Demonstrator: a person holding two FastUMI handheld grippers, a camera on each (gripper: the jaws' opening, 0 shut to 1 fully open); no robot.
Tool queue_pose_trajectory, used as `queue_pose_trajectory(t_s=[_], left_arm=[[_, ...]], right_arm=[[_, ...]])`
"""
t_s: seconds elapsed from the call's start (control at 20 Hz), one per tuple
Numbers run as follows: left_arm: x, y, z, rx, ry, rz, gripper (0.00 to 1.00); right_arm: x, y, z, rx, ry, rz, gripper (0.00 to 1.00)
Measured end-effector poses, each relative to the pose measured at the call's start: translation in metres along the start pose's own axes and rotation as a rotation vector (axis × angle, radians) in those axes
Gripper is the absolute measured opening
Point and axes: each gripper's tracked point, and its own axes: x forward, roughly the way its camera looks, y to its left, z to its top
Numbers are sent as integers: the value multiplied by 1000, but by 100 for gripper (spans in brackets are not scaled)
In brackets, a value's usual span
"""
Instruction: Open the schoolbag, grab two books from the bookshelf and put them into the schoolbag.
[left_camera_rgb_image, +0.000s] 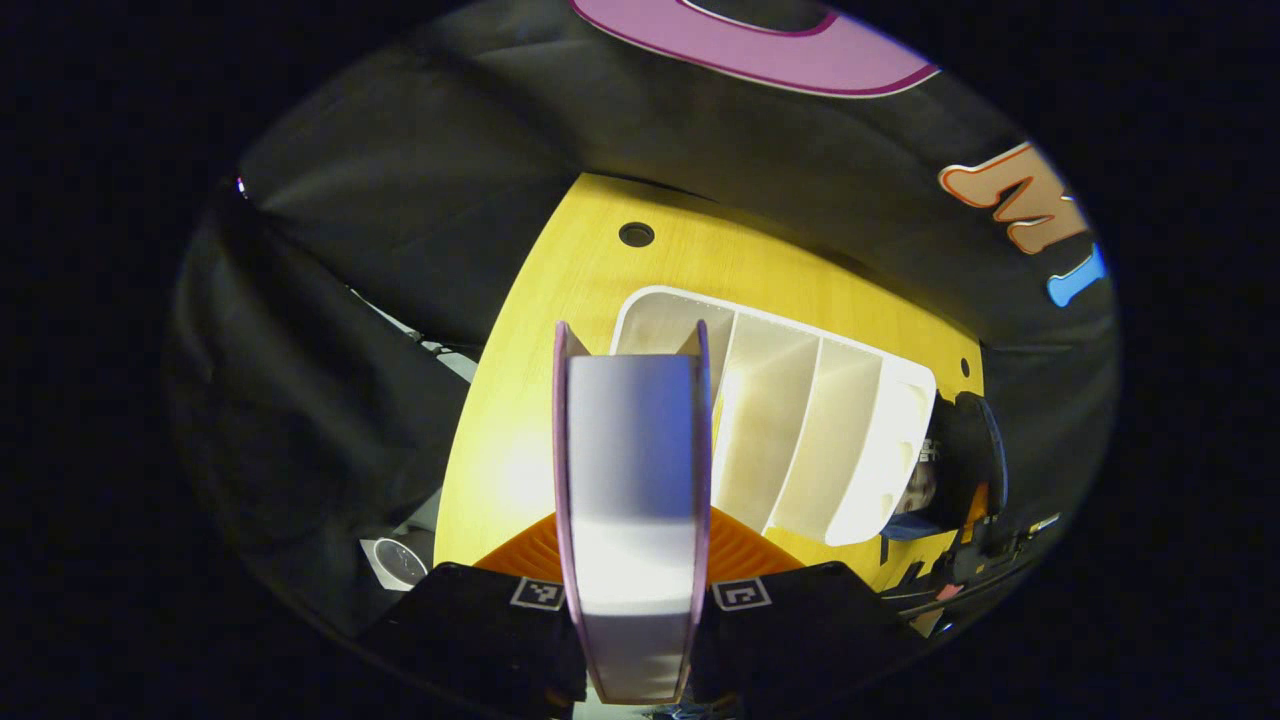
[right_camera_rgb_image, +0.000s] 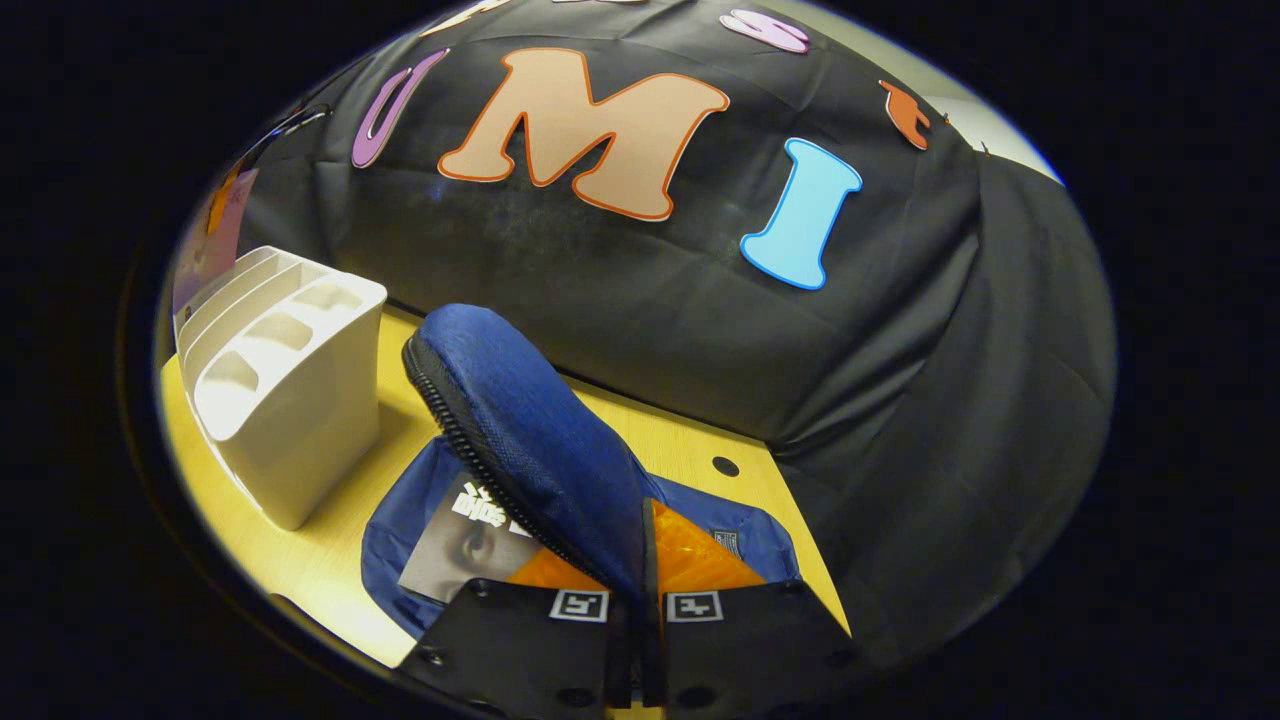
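A: Schoolbag (right_camera_rgb_image: 560, 440) flap first: the right gripper (right_camera_rgb_image: 636, 605) has its fingers pinched together on the blue flap's zipper edge, holding it lifted so the bag's mouth gapes over the yellow desk (right_camera_rgb_image: 690, 450).

B: And the left gripper (left_camera_rgb_image: 636, 600)?

A: Clamped on a purple-covered book (left_camera_rgb_image: 633, 480), page block facing the camera, cover edges showing on both sides. It hangs in front of the white bookshelf (left_camera_rgb_image: 820, 420), which sits on the desk just beyond.

B: So how far along are we?

A: By my reading, the bag is open and 1 book (right_camera_rgb_image: 470, 550) already lies inside, its dark printed cover peeking out below the flap. Book 2 looks to be out of the rack and in the grip. What is left: carry it across and slide it into the bag.

B: Any room trouble?

A: The rack's slots I can see look empty, so nothing there to snag. The bookshelf stands just beside the bag, so the path is short but tight against the rack's corner. The raised flap and its zipper teeth frame the opening; the book needs to go in under it, flat alongside book 1. The desk edge runs close by the bag's near side.
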Motion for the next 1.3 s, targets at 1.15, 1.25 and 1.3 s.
queue_pose_trajectory(t_s=[1.15,1.25,1.3], left_arm=[[-95,-201,-57,-108,-269,-527,37],[-88,-236,-66,-72,-233,-592,38],[-80,-251,-72,-56,-217,-618,38]], right_arm=[[-12,-12,-3,39,-42,29,9],[-13,-14,-3,48,-43,27,9],[-13,-15,-3,54,-44,27,7]])
